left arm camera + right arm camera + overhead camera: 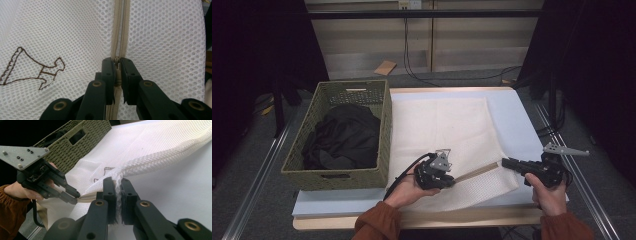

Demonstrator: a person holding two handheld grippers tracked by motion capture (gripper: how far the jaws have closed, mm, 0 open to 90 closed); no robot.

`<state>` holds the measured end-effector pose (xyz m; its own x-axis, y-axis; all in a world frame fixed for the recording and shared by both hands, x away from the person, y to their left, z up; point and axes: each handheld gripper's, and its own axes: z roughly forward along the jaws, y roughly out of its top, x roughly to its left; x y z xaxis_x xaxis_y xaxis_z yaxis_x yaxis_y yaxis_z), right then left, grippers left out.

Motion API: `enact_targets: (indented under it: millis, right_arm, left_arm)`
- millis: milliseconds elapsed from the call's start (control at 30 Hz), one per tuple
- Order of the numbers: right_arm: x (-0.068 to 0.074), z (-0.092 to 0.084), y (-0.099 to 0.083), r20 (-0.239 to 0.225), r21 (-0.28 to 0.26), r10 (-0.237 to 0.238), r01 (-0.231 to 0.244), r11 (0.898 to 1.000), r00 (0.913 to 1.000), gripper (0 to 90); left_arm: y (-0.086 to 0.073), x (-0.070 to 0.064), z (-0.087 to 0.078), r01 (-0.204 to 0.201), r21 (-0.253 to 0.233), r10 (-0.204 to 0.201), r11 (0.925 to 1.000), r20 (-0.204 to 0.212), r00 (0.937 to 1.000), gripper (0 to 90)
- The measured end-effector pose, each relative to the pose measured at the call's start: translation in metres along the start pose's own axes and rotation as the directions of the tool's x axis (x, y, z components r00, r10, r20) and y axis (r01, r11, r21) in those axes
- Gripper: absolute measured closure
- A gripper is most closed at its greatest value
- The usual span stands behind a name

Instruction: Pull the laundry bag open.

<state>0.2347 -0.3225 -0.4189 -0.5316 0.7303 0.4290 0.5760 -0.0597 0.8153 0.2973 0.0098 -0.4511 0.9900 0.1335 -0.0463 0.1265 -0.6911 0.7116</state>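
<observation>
Zipper [476,172] (on mesh bag [447,130]) runs left to right, rising rightward.

You have a white mesh bag [447,135] dotted all over with small round holes, its zipper [119,30] a beige strip and a brown outline figure [32,67] stitched on its face. Your black grippers grip it, the left gripper [451,181] and the right gripper [506,163] alike. Beside it, the olive-green woven basket [384,125] holds black cloth [343,137], and your sleeves [374,225] are rust-orange.
</observation>
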Motion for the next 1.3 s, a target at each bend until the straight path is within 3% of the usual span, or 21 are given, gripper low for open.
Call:
enact_targets:
  millis: [400, 500, 900, 1167, 1267, 1300]
  right_arm:
    - [0.000, 0.000, -0.002, 0.003, -0.003, 0.003, -0.003, 1.000, 1.0000, 84.9]
    - [0.001, 0.000, -0.002, 0.000, 0.004, 0.001, -0.001, 1.000, 1.0000, 84.9]
    - [-0.001, -0.002, -0.002, -0.007, 0.001, 0.002, -0.002, 1.000, 1.0000, 84.9]
    - [-0.001, -0.005, -0.003, 0.004, -0.004, 0.006, -0.006, 1.000, 1.0000, 84.9]
    - [-0.001, -0.004, -0.002, 0.009, -0.007, 0.004, -0.004, 1.000, 1.0000, 84.9]
    - [-0.001, -0.004, -0.002, 0.007, -0.005, 0.006, -0.006, 1.000, 1.0000, 84.9]
  left_arm:
    - [-0.007, -0.004, -0.010, 0.000, -0.006, 0.000, 1.0000, -0.034, 0.9994, 81.9]
    - [-0.009, -0.003, -0.012, 0.021, -0.023, -0.022, 0.9995, -0.039, 0.9990, 81.8]
    - [-0.014, -0.005, -0.017, 0.016, 0.005, -0.015, 0.9999, -0.056, 0.9983, 81.9]
    - [-0.027, -0.004, -0.021, 0.050, -0.011, -0.051, 0.9987, -0.068, 0.9964, 81.8]
    - [-0.029, -0.003, -0.026, 0.047, 0.016, -0.045, 0.9988, -0.086, 0.9953, 81.9]
    - [-0.031, -0.003, -0.026, 0.048, 0.004, -0.047, 0.9989, -0.084, 0.9954, 81.9]
